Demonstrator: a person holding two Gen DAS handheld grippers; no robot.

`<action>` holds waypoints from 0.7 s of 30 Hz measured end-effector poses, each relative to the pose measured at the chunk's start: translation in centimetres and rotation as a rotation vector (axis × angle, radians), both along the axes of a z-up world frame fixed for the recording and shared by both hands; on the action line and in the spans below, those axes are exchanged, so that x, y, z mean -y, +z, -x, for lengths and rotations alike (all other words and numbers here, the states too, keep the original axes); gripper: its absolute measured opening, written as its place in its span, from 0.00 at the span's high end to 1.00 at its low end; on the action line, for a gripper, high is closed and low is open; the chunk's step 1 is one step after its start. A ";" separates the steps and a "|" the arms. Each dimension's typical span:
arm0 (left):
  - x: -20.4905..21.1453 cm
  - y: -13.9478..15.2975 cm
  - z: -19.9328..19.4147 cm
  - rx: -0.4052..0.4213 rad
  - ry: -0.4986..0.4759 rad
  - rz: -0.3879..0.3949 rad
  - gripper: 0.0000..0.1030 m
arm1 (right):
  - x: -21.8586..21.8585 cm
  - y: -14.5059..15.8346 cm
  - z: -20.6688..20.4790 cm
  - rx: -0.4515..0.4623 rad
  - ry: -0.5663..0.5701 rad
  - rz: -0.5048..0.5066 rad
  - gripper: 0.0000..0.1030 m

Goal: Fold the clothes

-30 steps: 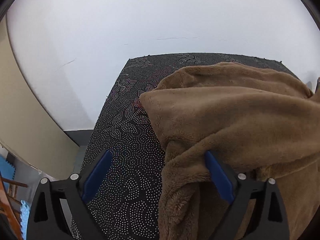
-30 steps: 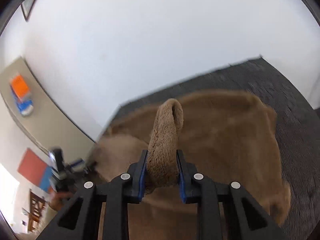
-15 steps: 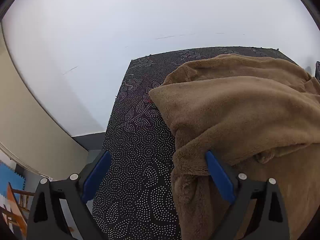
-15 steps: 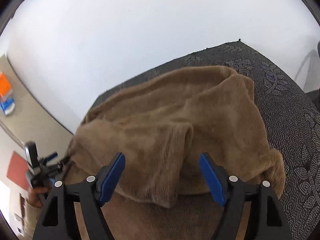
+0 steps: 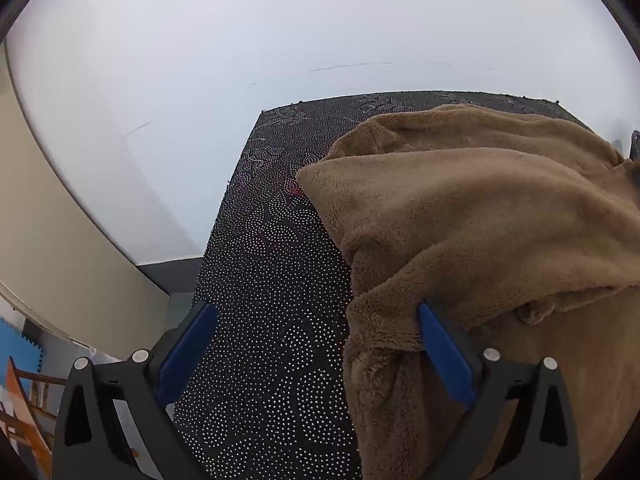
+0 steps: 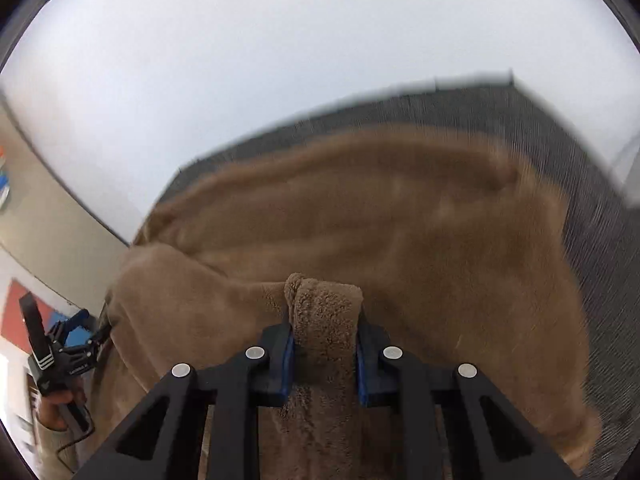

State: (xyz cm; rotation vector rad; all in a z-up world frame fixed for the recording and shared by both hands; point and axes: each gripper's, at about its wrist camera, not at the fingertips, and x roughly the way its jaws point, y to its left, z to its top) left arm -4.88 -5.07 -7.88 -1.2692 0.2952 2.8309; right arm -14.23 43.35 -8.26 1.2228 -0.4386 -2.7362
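A brown fleece garment lies bunched on a table covered by a black dotted cloth. My left gripper is open above the cloth at the garment's left edge. The fleece drapes over its right finger, and nothing is pinched between the fingers. In the blurred right wrist view, my right gripper is closing, its blue pads pressing a raised fold of the garment. The left gripper, held by a hand, shows at that view's lower left.
A white wall stands just behind the table's far edge, and a beige wall is to the left. Beyond the table's left edge are a wooden frame and blue floor mat. Bare cloth lies right of the garment.
The right gripper let go of a fleece fold, opened wide over the garment, then shut on a fold again and moved. The left gripper stayed open and barely moved.
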 end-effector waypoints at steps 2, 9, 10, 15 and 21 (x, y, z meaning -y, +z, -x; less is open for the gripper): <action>-0.1 0.0 -0.1 -0.007 -0.010 -0.005 0.02 | -0.7 3.2 -1.0 -0.114 -0.037 -0.016 0.77; -2.6 -0.7 -0.2 -0.023 -0.072 0.100 0.01 | -1.8 2.8 -0.9 -0.100 -0.094 -0.156 0.77; -2.8 -0.7 -0.3 -0.030 -0.074 0.120 0.01 | -1.7 1.3 -0.4 -0.053 -0.086 -0.177 0.77; -2.1 -0.5 -0.6 -0.014 -0.064 0.099 0.01 | -1.4 -3.0 0.9 0.054 -0.081 -0.252 0.48; -0.3 0.0 -1.8 -0.018 -0.013 0.030 0.01 | -2.1 -0.4 -0.1 -0.004 -0.138 -0.269 0.16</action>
